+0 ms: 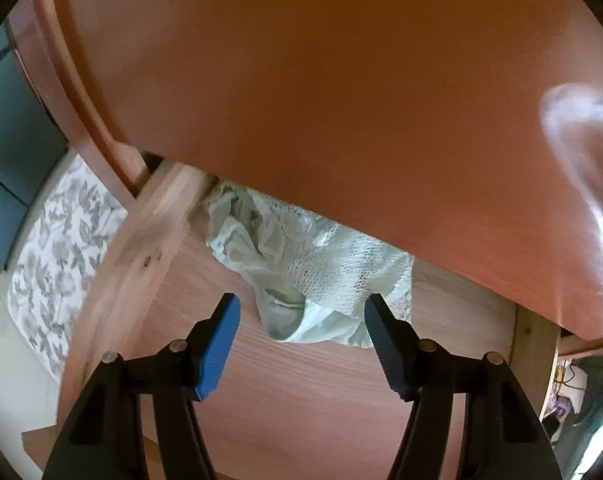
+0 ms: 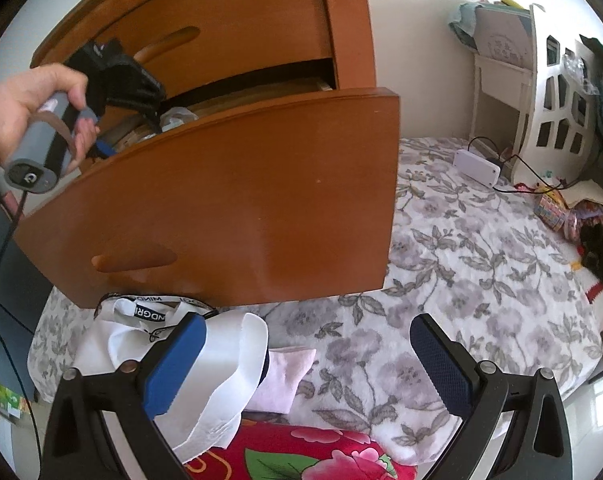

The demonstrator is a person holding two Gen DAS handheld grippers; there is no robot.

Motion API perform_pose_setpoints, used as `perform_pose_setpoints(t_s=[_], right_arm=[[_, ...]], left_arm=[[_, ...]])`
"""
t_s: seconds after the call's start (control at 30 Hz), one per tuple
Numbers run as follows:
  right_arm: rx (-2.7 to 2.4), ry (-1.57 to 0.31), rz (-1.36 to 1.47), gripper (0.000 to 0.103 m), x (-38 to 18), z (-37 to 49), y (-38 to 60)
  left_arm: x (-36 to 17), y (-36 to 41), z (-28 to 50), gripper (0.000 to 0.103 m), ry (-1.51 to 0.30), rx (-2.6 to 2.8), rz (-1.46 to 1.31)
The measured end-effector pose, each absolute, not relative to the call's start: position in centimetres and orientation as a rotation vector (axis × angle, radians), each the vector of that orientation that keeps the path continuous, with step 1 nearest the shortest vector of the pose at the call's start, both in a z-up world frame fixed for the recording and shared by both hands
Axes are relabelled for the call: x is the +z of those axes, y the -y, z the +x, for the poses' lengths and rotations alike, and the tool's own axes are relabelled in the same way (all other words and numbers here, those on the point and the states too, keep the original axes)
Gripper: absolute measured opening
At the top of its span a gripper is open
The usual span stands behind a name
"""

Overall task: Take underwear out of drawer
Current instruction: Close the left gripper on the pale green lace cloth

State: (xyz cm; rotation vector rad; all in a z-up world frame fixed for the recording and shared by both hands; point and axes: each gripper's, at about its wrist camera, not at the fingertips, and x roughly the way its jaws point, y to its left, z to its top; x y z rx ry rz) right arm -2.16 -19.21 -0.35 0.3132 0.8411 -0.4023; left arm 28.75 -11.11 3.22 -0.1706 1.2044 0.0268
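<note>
The underwear, pale mint with a lace panel, lies crumpled on the wooden floor of the open drawer, pushed toward the back and partly tucked under the orange-brown panel above it. Only the left wrist view shows it clearly; in the right wrist view just a pale scrap peeks over the drawer front.

The left gripper points down into the drawer with its blue pads on either side of the garment's near edge. The jaws are partly spread and the pads do not press the cloth.

The right wrist view alone shows the outside: a hand holding the left gripper's handle above the drawer, the flowered bedspread beyond, and white clothes lying below the drawer front. The right gripper hangs over the bed with its jaws spread wide. White cloth lies behind its left pad, but nothing is pinched.
</note>
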Motion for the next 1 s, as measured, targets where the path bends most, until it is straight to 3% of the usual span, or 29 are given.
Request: perform_pose_setpoints(t_s=[0.23, 0.77, 1.0], right_arm=[[-0.4, -0.841, 0.317, 0.103, -0.3, -2.1, 19.2], [-0.398, -0.841, 0.335, 0.103, -0.5, -2.1, 19.4], [-0.399, -0.841, 0.333, 0.103, -0.5, -2.1, 19.4]], left_arm=[[1.6, 10.1, 29.8, 0.063, -1.263, 0.069, -0.245], [-0.6, 7.6, 29.1, 0.012, -1.315, 0.089, -0.441], [-0.8, 6.6, 28.9, 0.006, -1.307, 0.07, -0.462]])
